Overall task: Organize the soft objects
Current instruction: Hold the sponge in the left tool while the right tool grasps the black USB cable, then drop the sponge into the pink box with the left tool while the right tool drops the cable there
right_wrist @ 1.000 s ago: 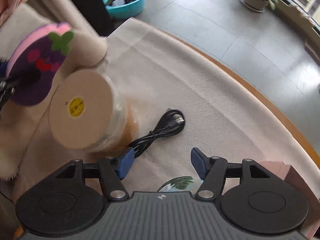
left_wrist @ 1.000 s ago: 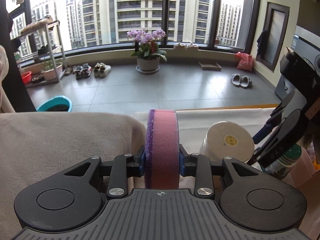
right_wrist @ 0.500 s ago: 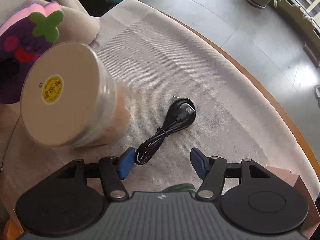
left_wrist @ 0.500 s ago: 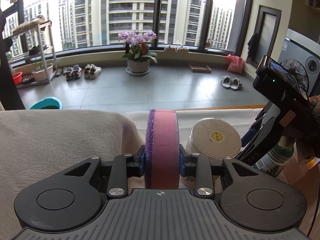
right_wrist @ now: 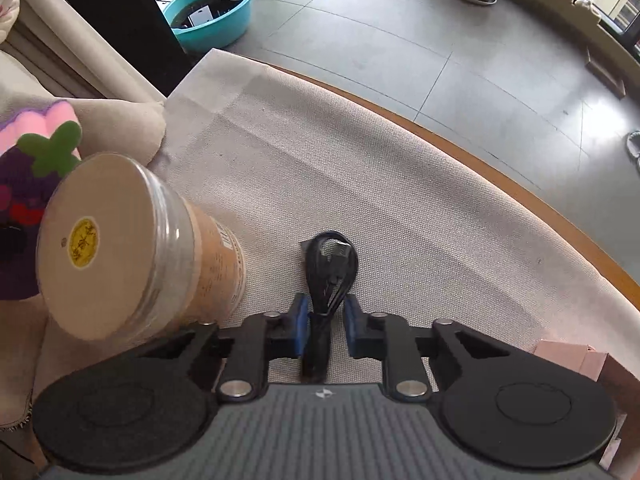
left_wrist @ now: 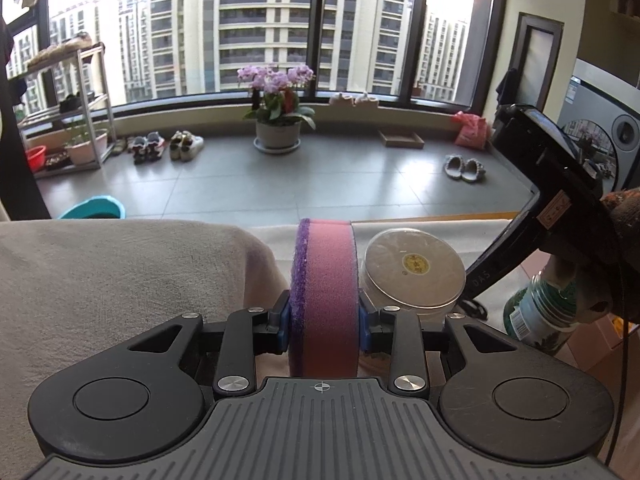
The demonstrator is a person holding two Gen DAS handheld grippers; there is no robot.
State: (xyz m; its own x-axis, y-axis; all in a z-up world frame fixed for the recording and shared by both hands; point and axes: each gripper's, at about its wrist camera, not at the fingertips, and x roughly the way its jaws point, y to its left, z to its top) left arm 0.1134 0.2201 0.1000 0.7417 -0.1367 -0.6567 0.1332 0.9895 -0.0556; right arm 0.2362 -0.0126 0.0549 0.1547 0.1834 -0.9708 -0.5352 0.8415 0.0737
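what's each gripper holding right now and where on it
Left gripper clamps the pink-and-purple sponge across its flat faces. Right gripper straddles the black cable, not clearly pinched.

Both the left gripper (left_wrist: 323, 316) and the right gripper (right_wrist: 326, 330) look alike: matte black bodies with two round discs, ribbed grey centre plates bearing a small crosshair mark, silver screws on the linkage arms, and blue-padded fingers (right_wrist: 299, 320). A brownish sleeve or glove (left_wrist: 622, 220), seemingly knitted, shows at the frame edge.
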